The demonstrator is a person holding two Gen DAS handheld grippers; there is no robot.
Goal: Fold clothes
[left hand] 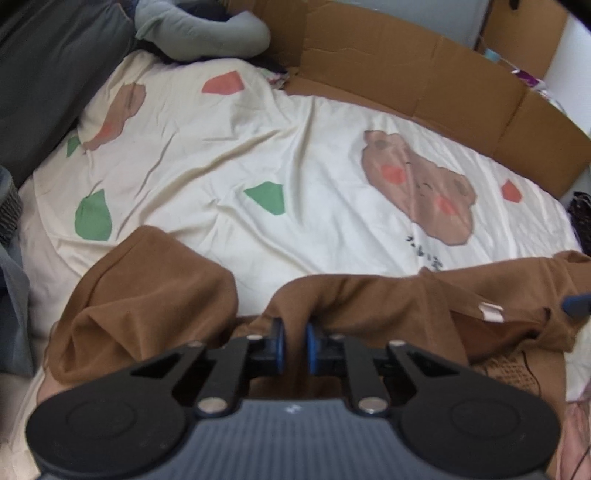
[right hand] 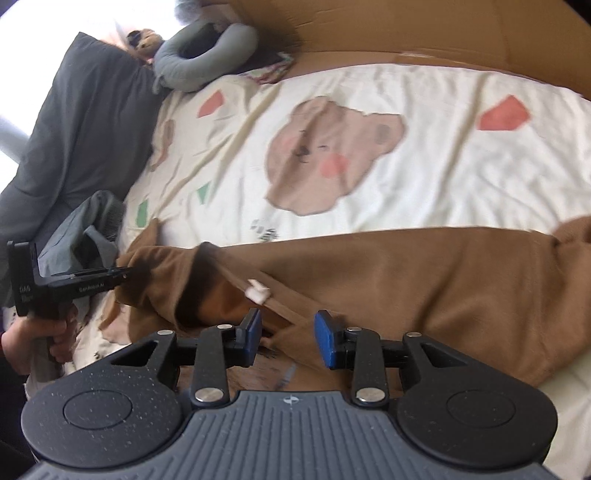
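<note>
- Brown garment (left hand: 369, 306) sprawled crumpled along the near edge of a bed, on a cream bedsheet (left hand: 229, 155) printed with bear faces and red and green patches.
- Left claw (left hand: 294, 345) narrow, blue pads pinching a raised ridge of the brown cloth between them.
- Right claw (right hand: 287, 338) parted partway, hovering over the garment's open neckline; a seam of brown cloth running between the pads, no squeeze visible on either side.
- White tag (right hand: 257, 290) sticking up at the collar, just beyond the right claw's left finger.
- Seen from the right wrist view: left claw's black body at far left, gripped by a hand (right hand: 44, 338), its tip buried in the brown cloth.
- One bunched brown sleeve (left hand: 147, 288) lying left of the left claw, folded over itself.
- Dark grey pillow (right hand: 74, 129) propped at the head of the bed; grey neck cushion (right hand: 207, 55) curled beside it.
- Crumpled grey-green cloth (right hand: 85, 236) lying near the pillow, close to the garment's left end.
- Cardboard sheets (left hand: 424, 81) standing along the far side of the bed, walling in that edge.
- Cardboard box (left hand: 524, 33) beyond them, well apart from the garment.
</note>
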